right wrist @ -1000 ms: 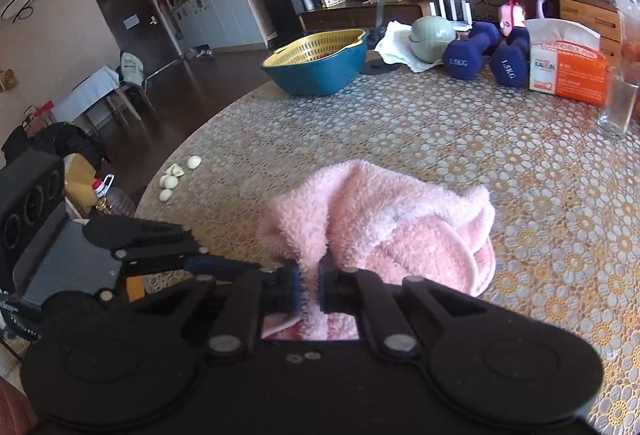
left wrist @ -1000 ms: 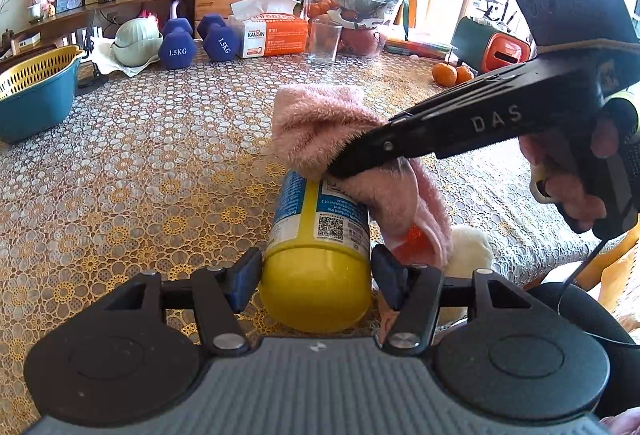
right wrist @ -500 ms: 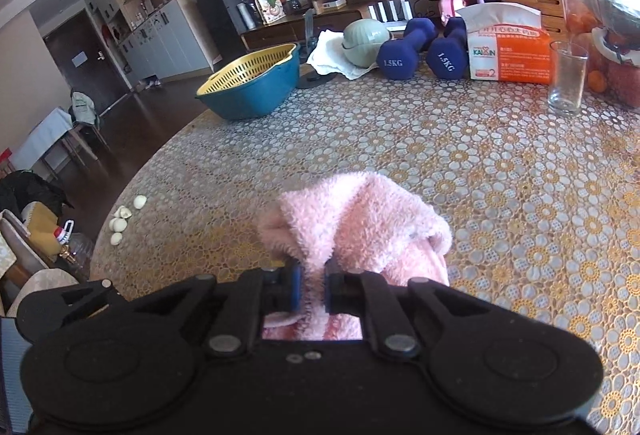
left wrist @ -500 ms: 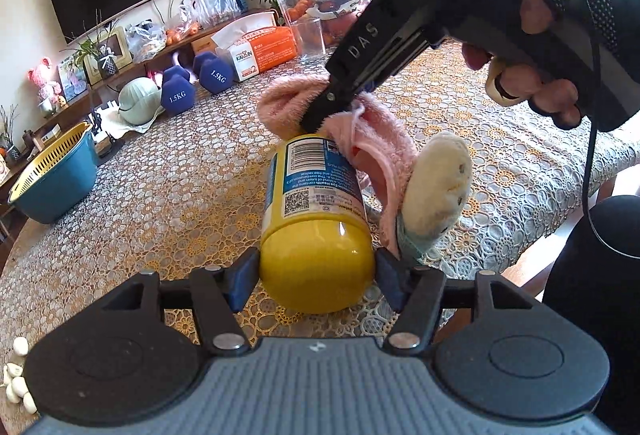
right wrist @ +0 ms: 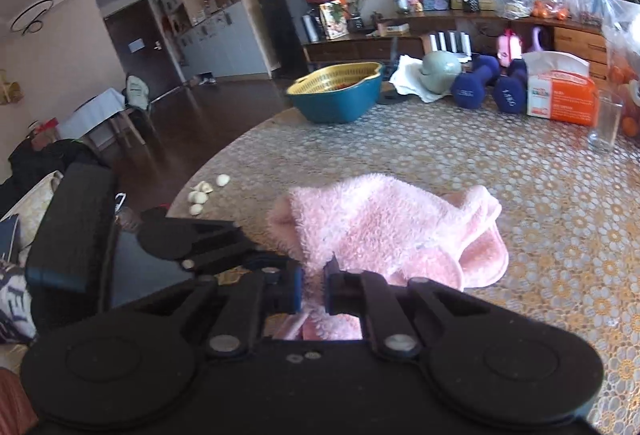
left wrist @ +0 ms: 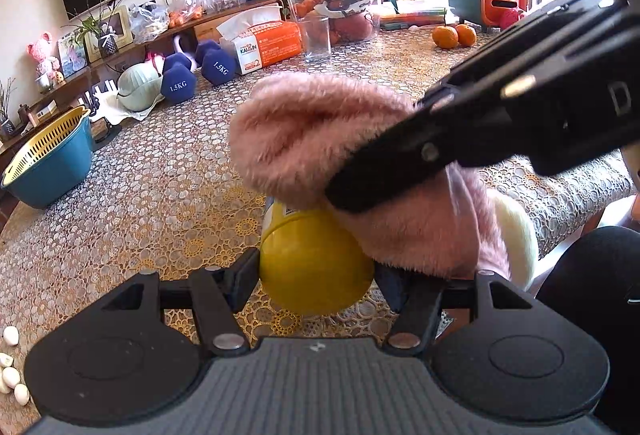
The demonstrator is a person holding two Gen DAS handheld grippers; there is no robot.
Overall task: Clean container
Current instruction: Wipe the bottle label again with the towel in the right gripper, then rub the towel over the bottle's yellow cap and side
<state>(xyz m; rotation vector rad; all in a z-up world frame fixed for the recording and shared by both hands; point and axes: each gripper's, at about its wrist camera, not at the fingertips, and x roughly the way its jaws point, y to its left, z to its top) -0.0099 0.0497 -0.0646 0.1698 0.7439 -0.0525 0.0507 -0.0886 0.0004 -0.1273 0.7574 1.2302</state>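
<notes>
My left gripper (left wrist: 316, 277) is shut on a yellow container (left wrist: 314, 267), held on its side above the lace-covered table (left wrist: 152, 195). A fluffy pink cloth (left wrist: 316, 131) lies over the container's top and right side and hides most of its label. My right gripper (right wrist: 313, 289) is shut on that pink cloth (right wrist: 384, 223). In the left wrist view the right gripper (left wrist: 352, 195) comes in from the upper right and presses the cloth onto the container. In the right wrist view the cloth hides the container, and the left gripper's body (right wrist: 192, 243) shows at the left.
At the table's far side stand a blue basket with a yellow strainer (left wrist: 48, 155), two blue dumbbells (left wrist: 196, 75), an orange tissue box (left wrist: 268, 43), a glass (left wrist: 316, 37) and two oranges (left wrist: 454, 35). Garlic cloves (right wrist: 202, 193) lie near the table's edge. A dark trouser leg (left wrist: 592, 299) is at the right.
The cloth has slid down the container toward my left gripper and now covers the label that showed half a second ago. The right gripper has dropped lower across the view.
</notes>
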